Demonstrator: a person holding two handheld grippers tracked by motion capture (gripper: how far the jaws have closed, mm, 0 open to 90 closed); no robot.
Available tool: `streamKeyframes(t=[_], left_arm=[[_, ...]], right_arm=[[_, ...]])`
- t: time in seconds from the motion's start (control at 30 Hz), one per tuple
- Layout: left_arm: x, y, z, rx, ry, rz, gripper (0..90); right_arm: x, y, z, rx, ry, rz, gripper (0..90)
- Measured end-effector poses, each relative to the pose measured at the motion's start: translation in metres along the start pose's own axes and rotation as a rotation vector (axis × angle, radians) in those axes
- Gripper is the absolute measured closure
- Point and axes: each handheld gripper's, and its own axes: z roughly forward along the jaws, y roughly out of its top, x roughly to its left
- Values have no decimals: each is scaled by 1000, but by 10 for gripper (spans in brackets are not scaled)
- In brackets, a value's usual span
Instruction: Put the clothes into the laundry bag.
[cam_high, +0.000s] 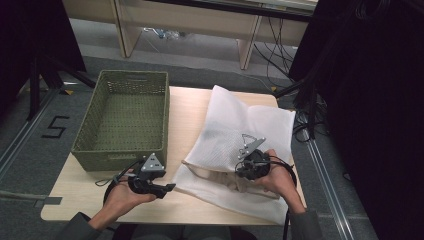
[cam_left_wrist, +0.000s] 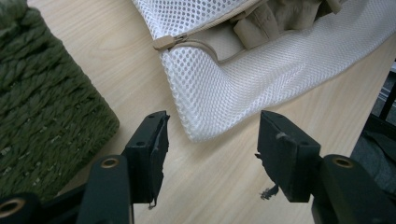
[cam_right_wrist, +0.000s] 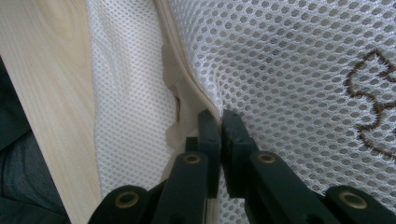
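Note:
A white mesh laundry bag (cam_high: 240, 130) lies on the right half of the wooden table (cam_high: 187, 107), its zipper mouth open toward me with beige cloth (cam_left_wrist: 275, 18) inside. My right gripper (cam_high: 247, 170) is shut on the bag's beige zipper edge (cam_right_wrist: 187, 88), jaws pressed together on the mesh (cam_right_wrist: 220, 114). My left gripper (cam_high: 167, 189) hovers left of the bag with its jaws apart and nothing between them (cam_left_wrist: 212, 126). The bag's lower corner (cam_left_wrist: 205, 126) lies just ahead of them. A beige zipper pull (cam_left_wrist: 164, 42) sits at the mouth's end.
An empty green woven basket (cam_high: 120, 150) stands at the table's left, close to my left gripper, and its wall (cam_left_wrist: 42, 102) fills the left of the left gripper view. Brown embroidery (cam_right_wrist: 373, 107) marks the mesh. Dark curtains and cables flank the table on the right.

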Motion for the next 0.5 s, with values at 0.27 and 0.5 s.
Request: streamKeyframes(t=[0.27,0.5], left_arm=[[0,-3,2,15,-7,-4,425],[-4,-2,4,24,-20,10,424]], right_arm=[[2,-3,4,13,9,2,886],[6,0,-5,-1,2,-5,886]])
